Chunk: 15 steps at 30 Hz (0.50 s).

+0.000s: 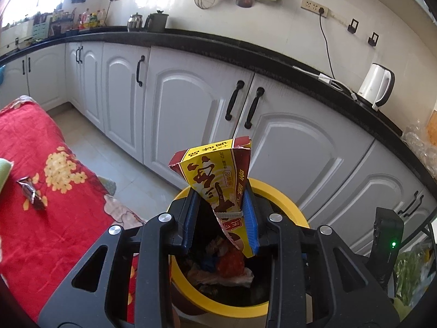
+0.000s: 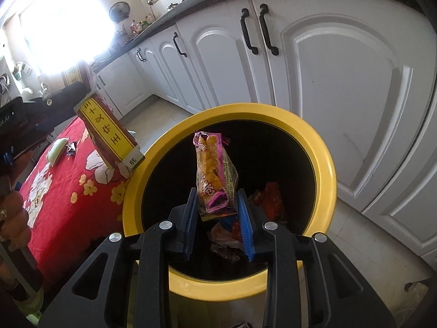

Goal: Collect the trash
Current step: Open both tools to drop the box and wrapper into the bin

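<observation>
Trash fills both my claws: my left gripper [image 1: 221, 218] pinches a light, stiff yellow carton [image 1: 215, 175], my right gripper [image 2: 218, 218] pinches a soft, crinkly snack bag [image 2: 215, 175]. Both hang over the yellow bin [image 2: 325, 164]. Farther off, a dark wrapper [image 1: 32, 194] lies on the red cloth [image 1: 65, 218].

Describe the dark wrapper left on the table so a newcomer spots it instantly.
Find the red flowered tablecloth beside the yellow bin. The dark wrapper lies near a pale green item; it alone is small, crumpled and dark.
</observation>
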{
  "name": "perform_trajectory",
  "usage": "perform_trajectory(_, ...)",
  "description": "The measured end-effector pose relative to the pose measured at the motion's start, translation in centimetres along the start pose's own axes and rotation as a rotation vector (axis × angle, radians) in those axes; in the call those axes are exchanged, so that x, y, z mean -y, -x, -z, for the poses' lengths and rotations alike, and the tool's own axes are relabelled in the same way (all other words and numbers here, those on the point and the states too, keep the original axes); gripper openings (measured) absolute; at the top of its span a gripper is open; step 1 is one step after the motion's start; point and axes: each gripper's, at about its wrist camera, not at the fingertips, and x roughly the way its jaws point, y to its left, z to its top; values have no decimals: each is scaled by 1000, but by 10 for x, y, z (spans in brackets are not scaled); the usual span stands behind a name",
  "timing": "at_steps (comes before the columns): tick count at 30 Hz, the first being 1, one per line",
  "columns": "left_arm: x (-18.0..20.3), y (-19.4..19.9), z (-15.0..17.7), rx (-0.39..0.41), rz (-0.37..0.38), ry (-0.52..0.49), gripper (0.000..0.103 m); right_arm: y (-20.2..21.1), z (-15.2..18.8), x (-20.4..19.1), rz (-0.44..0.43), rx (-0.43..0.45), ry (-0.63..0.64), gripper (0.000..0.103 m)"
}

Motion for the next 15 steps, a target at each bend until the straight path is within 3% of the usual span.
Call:
perform_trajectory(3, -3, -4, 2, -14, -6, 16, 26, 1, 0, 2, 11, 6, -9, 44)
perform_trajectory(6, -10, -6, 3, -30, -8, 46, 58, 3, -1, 3, 16, 12, -17, 49)
perform_trajectory(9, -15, -3, 4, -31, -11, 63, 62, 7, -2, 2, 17, 27, -21, 52)
perform_trajectory(13, -24, 6, 3, -16, -18, 92, 88, 13, -5, -1, 16, 50, -18, 58)
perform_trajectory(15, -27, 12, 3, 0, -32, 98, 92, 16, -8, -5, 13, 62, -13, 62)
